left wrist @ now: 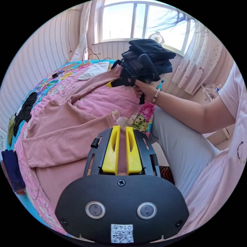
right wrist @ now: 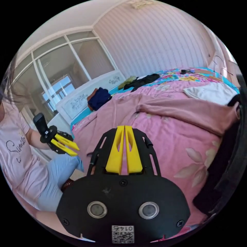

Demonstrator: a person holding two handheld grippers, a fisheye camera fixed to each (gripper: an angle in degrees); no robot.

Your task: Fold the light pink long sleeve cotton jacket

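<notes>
The light pink jacket (left wrist: pixel 64 128) lies spread flat on the bed with one sleeve folded across its front; in the right gripper view the jacket (right wrist: pixel 164 108) shows that long sleeve running to the right. My left gripper (left wrist: pixel 123 128) hovers over the jacket's near edge, its yellow jaws a narrow gap apart with nothing between them. The right gripper view has the left gripper (right wrist: pixel 75 150) held in the air above the person's lap. My right gripper (right wrist: pixel 124 127) is shut and empty, pointing over the bed. In the left gripper view a hand holds the right gripper (left wrist: pixel 110 84) by the sleeve's end.
A pile of dark clothes (left wrist: pixel 149 55) sits beside the right gripper, also the dark mass (right wrist: pixel 226 159). A white garment (left wrist: pixel 94 70), a black garment (left wrist: pixel 24 112) and navy clothes (left wrist: pixel 11 169) lie around the bed. The person's leg (left wrist: pixel 180 146) is at the bed edge.
</notes>
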